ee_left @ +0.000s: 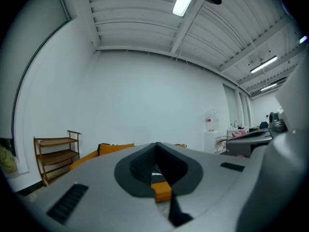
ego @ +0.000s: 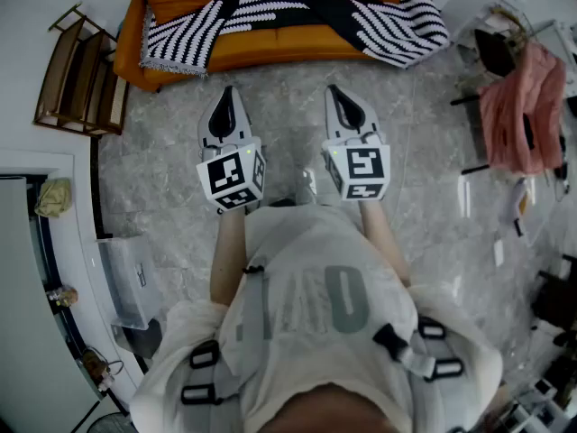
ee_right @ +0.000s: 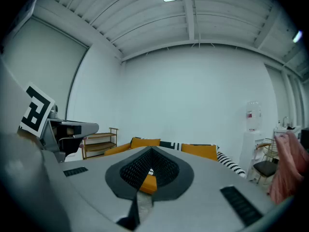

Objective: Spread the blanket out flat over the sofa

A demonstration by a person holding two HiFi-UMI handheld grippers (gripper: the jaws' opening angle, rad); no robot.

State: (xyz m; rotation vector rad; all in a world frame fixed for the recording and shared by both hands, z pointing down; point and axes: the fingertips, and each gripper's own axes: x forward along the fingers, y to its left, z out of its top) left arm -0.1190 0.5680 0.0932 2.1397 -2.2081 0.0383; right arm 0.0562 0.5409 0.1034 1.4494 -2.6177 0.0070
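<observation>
Both the left gripper [ego: 227, 97] and right gripper [ego: 335, 94] hang empty, jaws pressed together, well short of the striped blanket [ego: 189, 27] bunched on the orange sofa [ego: 270, 49] (reaching in closed would likely just shove its folds deeper).

I see the black-and-white striped blanket [ego: 297, 7] lying rumpled and crooked across the orange sofa [ego: 270, 50], ahead of both claws. One fringed end hangs ahead-left of my left claw [ego: 228, 91]. The other spills off ahead-right of my right claw [ego: 333, 90]. The sofa's front between them is bare.
</observation>
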